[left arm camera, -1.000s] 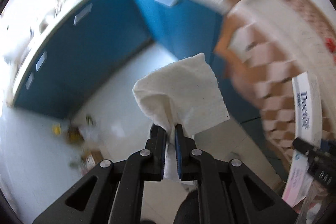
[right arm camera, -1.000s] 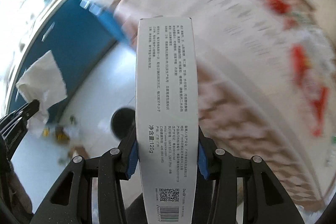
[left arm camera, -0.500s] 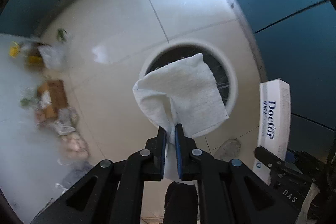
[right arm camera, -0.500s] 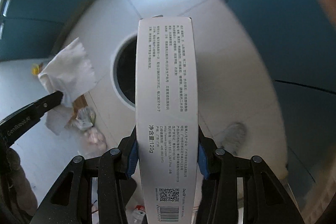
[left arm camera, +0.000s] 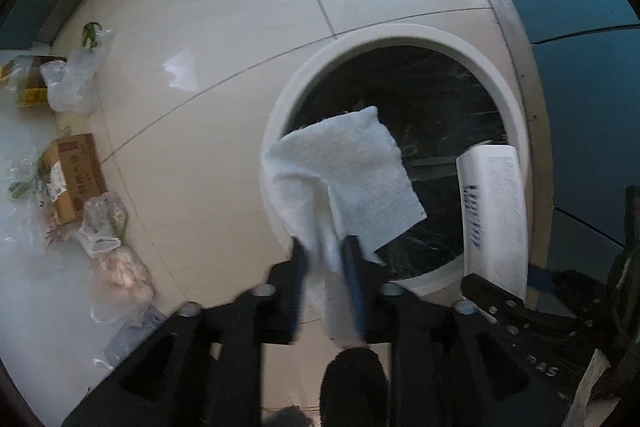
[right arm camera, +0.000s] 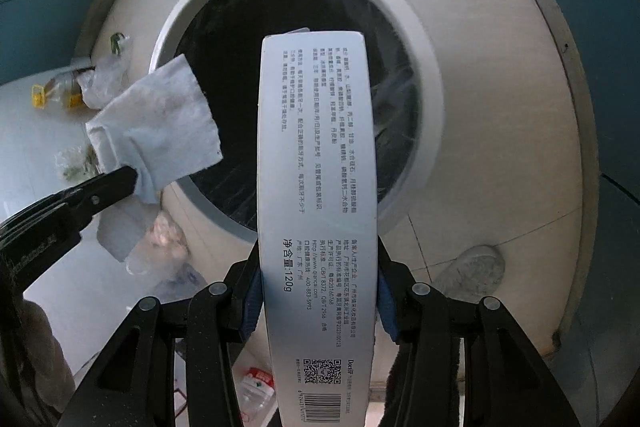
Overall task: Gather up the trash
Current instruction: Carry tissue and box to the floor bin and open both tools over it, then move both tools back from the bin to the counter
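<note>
Where the print is sharp enough to read, the long white carton [right arm camera: 318, 195] clamped in the right gripper [right arm camera: 318, 301] shows "120g", a phone number "400-883-5993", a QR code and a barcode near its lower end; the columns of small Chinese text above are legible only in part. From the left wrist view the same carton [left arm camera: 492, 215] carries dark lettering, too smeared to make out. Its fingers [right arm camera: 252, 301] press both long sides, and the carton's far end hangs over the mouth of the white-rimmed trash bin [right arm camera: 420, 39], whose black liner shows inside.

The left gripper [left arm camera: 326, 263] is blurred, with its fingers [left arm camera: 352, 263] slightly spread around a white paper towel [left arm camera: 344, 179] — whether they still pinch it I cannot tell. The towel stands above the bin's near-left rim [left arm camera: 276, 131], partly over the opening.

On the pale tiled floor [left arm camera: 224, 27] to the left lie a brown cardboard box [left arm camera: 74, 175] with a printed label too small to read, crumpled clear plastic bags [left arm camera: 74, 83], a bag of pale lumps [left arm camera: 120, 263] and a yellow-capped bottle [right arm camera: 56, 93]. A grey shoe [right arm camera: 474, 269] rests right of the bin, and a small red-and-white packet [right arm camera: 260, 379] sits low — half hidden by the gripper frame. Blue cabinet panels [left arm camera: 580, 7] ring the floor.
</note>
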The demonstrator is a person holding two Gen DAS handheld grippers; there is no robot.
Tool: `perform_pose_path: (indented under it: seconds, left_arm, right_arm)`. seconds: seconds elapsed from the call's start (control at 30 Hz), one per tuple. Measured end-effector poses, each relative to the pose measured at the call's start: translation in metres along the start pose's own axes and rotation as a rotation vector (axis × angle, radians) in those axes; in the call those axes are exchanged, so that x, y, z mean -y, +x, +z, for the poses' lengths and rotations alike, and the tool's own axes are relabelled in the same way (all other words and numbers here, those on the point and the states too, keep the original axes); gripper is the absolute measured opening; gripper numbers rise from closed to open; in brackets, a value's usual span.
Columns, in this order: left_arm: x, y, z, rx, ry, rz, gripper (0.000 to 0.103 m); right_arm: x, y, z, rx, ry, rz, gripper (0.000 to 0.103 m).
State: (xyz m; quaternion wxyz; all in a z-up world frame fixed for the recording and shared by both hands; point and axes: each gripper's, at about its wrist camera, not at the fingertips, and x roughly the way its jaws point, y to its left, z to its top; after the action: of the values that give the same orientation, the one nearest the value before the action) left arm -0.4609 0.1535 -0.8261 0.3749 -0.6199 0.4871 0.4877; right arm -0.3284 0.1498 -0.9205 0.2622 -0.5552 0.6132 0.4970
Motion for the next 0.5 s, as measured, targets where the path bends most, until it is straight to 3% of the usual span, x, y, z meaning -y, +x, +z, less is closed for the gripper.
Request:
perform_pose_path:
  seconds: [0.03, 0.07, 0.1, 0.17, 0.23, 0.33, 0.5]
  left_arm:
    - [-0.002, -0.003, 0.0, 0.016, -0.004, 0.003, 0.045]
    - [-0.005, -0.007, -0.002, 0.033, -0.008, 0.014, 0.066]
    - [-0.008, -0.01, -0.003, 0.049, -0.014, 0.03, 0.08]
    - [-0.011, -0.016, -0.004, 0.082, -0.014, 0.051, 0.084]
    - [-0.014, -0.022, -0.007, 0.103, -0.016, 0.075, 0.1]
    - [-0.019, -0.03, -0.013, 0.147, -0.014, 0.123, 0.103]
    - [-0.028, -0.046, -0.03, 0.19, -0.037, 0.132, 0.103]
  right_arm:
    - [-0.004, 0.0, -0.001, 0.003, -0.002, -0.008, 0.074]
    - [-0.004, 0.003, 0.002, 0.008, -0.002, -0.019, 0.077]
    - [-0.006, 0.002, 0.002, 0.011, 0.0, -0.035, 0.08]
    - [-0.005, 0.001, 0.007, 0.011, 0.011, -0.042, 0.083]
    - [-0.004, -0.002, 0.007, 0.015, 0.018, -0.063, 0.092]
    - [-0.004, -0.014, 0.009, 0.044, 0.013, -0.127, 0.103]
    - [-0.013, -0.037, 0.0, 0.105, -0.015, -0.217, 0.103]
